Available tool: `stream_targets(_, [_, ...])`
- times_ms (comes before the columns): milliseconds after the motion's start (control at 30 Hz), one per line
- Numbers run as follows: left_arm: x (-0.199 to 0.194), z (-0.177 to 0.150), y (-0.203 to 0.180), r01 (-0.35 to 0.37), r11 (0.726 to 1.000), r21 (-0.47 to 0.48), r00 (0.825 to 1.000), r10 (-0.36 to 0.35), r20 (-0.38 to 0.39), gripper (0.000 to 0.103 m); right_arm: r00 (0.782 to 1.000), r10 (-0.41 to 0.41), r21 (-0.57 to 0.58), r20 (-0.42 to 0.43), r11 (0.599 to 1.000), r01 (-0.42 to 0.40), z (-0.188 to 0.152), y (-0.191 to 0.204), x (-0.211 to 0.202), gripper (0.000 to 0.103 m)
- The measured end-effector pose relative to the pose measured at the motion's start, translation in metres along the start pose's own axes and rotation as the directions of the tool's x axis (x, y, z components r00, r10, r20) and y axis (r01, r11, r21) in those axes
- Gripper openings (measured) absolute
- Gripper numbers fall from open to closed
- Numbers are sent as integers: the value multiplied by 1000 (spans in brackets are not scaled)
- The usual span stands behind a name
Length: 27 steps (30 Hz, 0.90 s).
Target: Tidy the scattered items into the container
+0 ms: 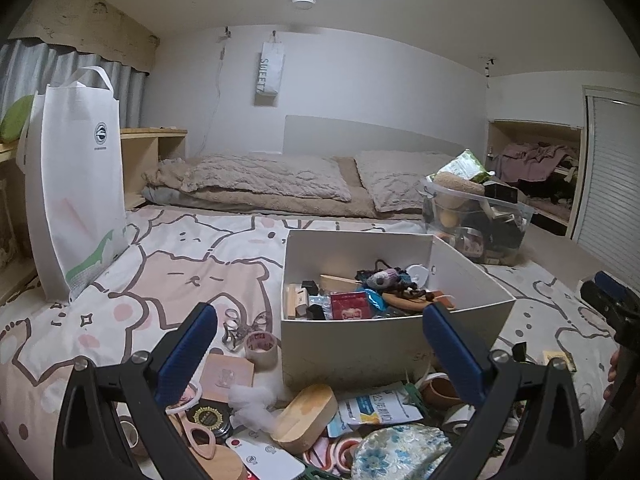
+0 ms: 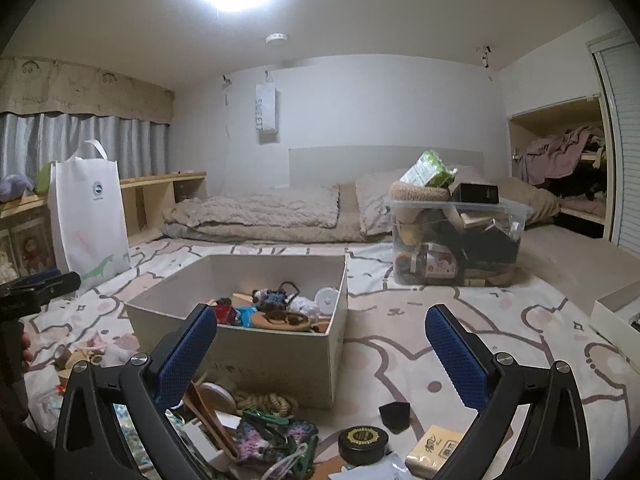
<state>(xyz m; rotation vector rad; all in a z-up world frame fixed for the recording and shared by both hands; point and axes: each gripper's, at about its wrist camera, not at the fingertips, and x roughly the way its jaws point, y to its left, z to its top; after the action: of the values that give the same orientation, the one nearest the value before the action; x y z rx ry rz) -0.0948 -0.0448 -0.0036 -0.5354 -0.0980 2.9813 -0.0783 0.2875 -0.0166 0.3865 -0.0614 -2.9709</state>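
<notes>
A white open box (image 1: 384,344) stands on the cartoon-print bedspread and holds several small items; it also shows in the right wrist view (image 2: 280,354). My left gripper (image 1: 320,344) is open and empty, raised above scattered items in front of the box: a wooden oval box (image 1: 306,416), a tape roll (image 1: 261,349), a paper packet (image 1: 378,408), a floral pouch (image 1: 400,454). My right gripper (image 2: 320,340) is open and empty over a black round tin (image 2: 363,442), a black cup (image 2: 394,416), a yellow packet (image 2: 434,452), rope (image 2: 266,402) and a crochet piece (image 2: 276,436).
A white tote bag (image 1: 78,184) stands at the left. A clear full storage bin (image 2: 456,240) sits behind the box to the right. Pillows and a blanket (image 1: 272,180) lie at the back. A closet (image 2: 560,168) opens at the right.
</notes>
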Motion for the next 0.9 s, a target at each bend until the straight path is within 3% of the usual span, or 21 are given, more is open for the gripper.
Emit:
stream_targets(233, [9, -10, -3, 5, 999, 53, 1000, -5, -2, 103, 999, -12, 29, -37, 999, 13, -11, -8, 8, 103])
stream_targets(500, [30, -19, -4, 27, 999, 26, 990, -24, -136, 103, 992, -35, 86, -121, 995, 45, -27, -31, 22, 103])
stream_targets(667, [40, -27, 2, 11, 1000, 18, 982, -7, -187, 103, 973, -85, 121, -214, 986, 112, -42, -49, 38, 103])
stream_targets(800, [47, -33, 5, 39, 999, 24, 970, -32, -239, 103, 956, -93, 123, -277, 984, 132, -53, -57, 47, 103])
stream_targets(900, [53, -37, 10, 84, 996, 10, 959, -78, -271, 102, 931, -133, 81, -339, 982, 170, -60, -56, 54, 103])
